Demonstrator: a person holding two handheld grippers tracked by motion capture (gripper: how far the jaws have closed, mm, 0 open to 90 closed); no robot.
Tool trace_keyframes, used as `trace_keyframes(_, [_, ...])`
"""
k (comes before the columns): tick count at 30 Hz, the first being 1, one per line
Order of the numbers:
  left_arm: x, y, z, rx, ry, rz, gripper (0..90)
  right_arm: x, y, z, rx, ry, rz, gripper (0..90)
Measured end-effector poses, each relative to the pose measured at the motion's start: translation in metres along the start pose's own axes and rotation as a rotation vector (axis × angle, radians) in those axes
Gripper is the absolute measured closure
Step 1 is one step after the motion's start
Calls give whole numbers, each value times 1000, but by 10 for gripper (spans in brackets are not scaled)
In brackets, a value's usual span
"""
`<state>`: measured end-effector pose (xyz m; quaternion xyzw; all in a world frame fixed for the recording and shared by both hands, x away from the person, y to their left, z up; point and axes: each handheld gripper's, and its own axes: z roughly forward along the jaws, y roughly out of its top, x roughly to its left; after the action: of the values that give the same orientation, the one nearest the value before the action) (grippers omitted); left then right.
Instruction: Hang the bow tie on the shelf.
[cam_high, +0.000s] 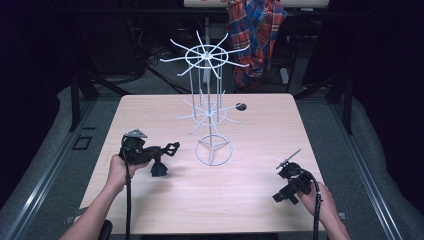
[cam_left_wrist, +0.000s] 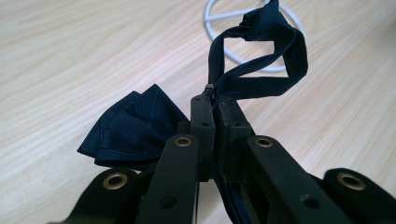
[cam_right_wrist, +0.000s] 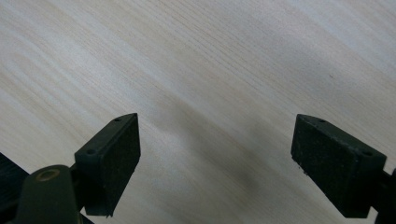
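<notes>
A dark navy bow tie (cam_high: 159, 168) hangs from my left gripper (cam_high: 162, 149) at the table's left front, and its bow (cam_left_wrist: 135, 126) droops to the tabletop. The left gripper (cam_left_wrist: 215, 100) is shut on the tie's strap, whose loop (cam_left_wrist: 285, 56) sticks out past the fingertips. A white wire rack (cam_high: 213, 150) with two tiers of radiating arms stands at mid-table, just right of the strap loop; its ring base (cam_left_wrist: 211, 28) lies beyond the loop. My right gripper (cam_high: 284, 195) rests at the front right, open, with bare wood between its pads (cam_right_wrist: 114, 158).
The light wooden table (cam_high: 250, 200) has a small dark spot (cam_high: 241, 106) near the rack's lower arms. A plaid shirt (cam_high: 257, 35) hangs behind the table's far edge. Dark stands and cables surround the table.
</notes>
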<state>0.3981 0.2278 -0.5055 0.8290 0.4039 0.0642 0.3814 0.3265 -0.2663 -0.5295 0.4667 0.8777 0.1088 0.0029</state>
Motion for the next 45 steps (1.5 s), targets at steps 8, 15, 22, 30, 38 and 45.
trace_keyframes(8, [-7, 12, -10, -68, 14, 18, 865, 2, 0, -2, 9, -13, -19, 154])
trace_keyframes(15, [-4, 18, -20, -140, -3, -3, 865, 0, -2, -1, 11, -9, -3, 154])
trace_keyframes(22, [-1, 21, -30, -205, -39, -34, 864, 2, -3, -1, 1, -2, 9, 154])
trace_keyframes(30, [2, 24, -35, -250, -56, -56, 864, 0, -3, 1, 21, -7, 2, 155])
trace_keyframes(38, [10, 23, -42, -311, -71, -96, 861, 0, -4, 0, 1, -11, 19, 154])
trace_keyframes(45, [15, 25, -40, -335, -78, -110, 861, 0, -1, 0, 41, -15, -15, 155])
